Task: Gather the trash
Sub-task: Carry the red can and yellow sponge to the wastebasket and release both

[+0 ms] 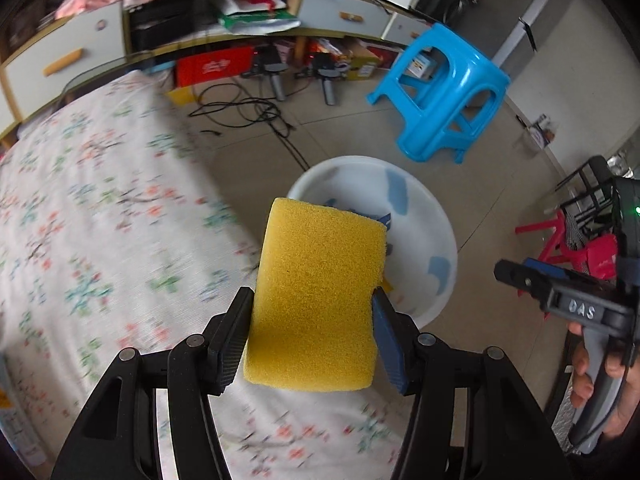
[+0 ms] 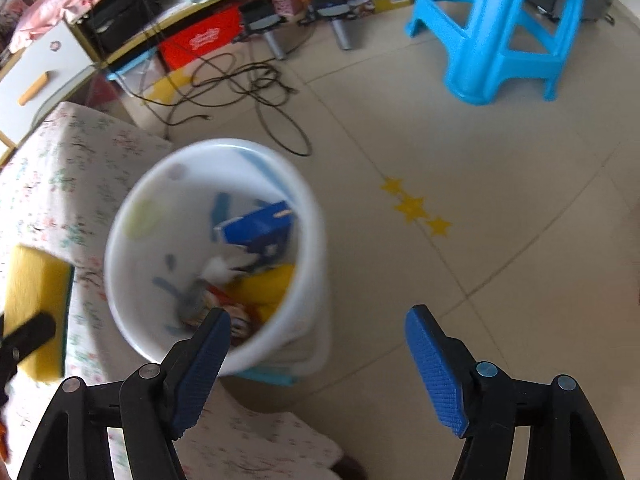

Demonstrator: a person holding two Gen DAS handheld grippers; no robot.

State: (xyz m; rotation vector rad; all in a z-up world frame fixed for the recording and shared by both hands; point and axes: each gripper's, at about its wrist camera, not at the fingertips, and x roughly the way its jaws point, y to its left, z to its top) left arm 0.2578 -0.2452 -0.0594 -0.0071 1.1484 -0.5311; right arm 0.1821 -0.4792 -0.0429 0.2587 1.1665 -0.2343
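Gripping a yellow sponge (image 1: 316, 296), my left gripper (image 1: 310, 334) has both pads pressed against its sides — it sits upright between them, above the flowered bedcover (image 1: 100, 208) and near the white bin (image 1: 436, 240) on the floor. My right gripper (image 2: 318, 364) stands wide open with nothing between its pads. The bin holds trash — a blue box (image 2: 258, 226) and a yellow piece among it. A blue stool (image 2: 516, 28) stands well apart.

Motion blur smears the white bin's (image 2: 132, 280) contents beyond naming.
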